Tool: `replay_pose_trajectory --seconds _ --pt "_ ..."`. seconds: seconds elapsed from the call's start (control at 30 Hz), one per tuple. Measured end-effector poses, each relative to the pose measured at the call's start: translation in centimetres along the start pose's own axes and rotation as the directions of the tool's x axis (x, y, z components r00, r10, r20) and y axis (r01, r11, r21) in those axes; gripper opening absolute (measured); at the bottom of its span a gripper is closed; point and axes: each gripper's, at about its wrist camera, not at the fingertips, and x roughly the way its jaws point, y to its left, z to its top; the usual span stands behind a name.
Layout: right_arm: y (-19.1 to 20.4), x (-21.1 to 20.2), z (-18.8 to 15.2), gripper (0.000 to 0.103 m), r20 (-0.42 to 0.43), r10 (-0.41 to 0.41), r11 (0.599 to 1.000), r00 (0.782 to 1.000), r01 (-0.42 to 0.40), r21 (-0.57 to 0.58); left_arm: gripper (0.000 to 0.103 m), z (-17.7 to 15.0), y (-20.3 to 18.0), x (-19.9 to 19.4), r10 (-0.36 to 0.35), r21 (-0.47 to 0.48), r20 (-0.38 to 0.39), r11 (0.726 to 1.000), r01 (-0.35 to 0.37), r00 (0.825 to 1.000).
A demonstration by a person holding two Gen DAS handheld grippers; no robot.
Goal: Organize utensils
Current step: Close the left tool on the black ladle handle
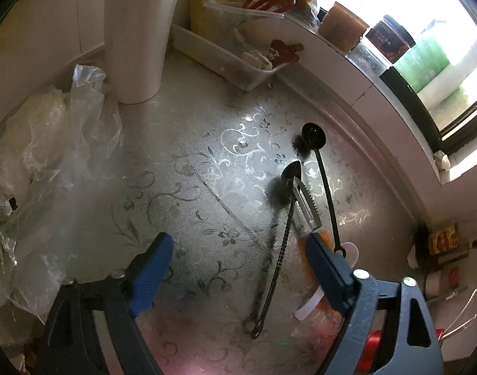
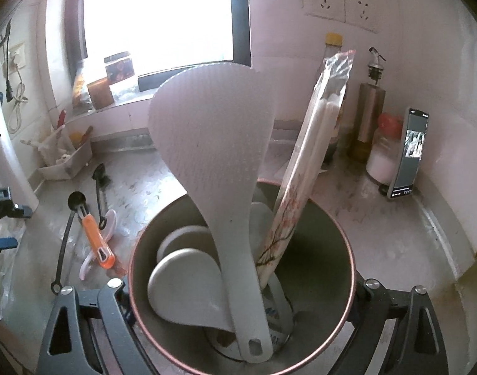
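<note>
A: Utensils where?
B: Paddle (image 2: 213, 168) + chopsticks pack (image 2: 304, 168) upright in cup (image 2: 329, 268), R gripper (image 2: 241, 309) clamped on cup. Two black spoons (image 1: 313, 134), peeler (image 1: 307, 200) on counter (image 1: 188, 168), 1 o'clock of L gripper (image 1: 238, 268).
A: L?
B: Jaws wide apart, holding nothing.

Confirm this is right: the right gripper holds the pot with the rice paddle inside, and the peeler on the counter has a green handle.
Not quite. The peeler has an orange handle, not green; the right wrist view shows it on the counter. The rest holds: the right gripper holds the pot with the rice paddle inside.
</note>
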Motion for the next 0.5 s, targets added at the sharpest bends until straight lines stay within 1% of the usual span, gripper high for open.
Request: replay_pose_trajectory --seconds 0.2,0.37,0.5 --pt "0.2 0.0 0.5 0.094 0.012 -0.012 1.000 1.000 0.012 0.000 0.095 0.4 -0.3 0.8 -0.021 0.024 0.007 0.999 0.021 1.000" --pt "0.2 0.1 0.7 0.093 0.015 -0.029 1.000 0.999 0.029 0.004 0.095 1.4 -0.6 1.5 -0.032 0.050 0.034 0.998 0.030 0.999" --pt "0.2 0.0 0.6 0.092 0.018 -0.032 0.999 0.999 0.032 0.002 0.095 2.6 -1.0 2.3 -0.056 0.079 0.031 0.995 0.054 0.998"
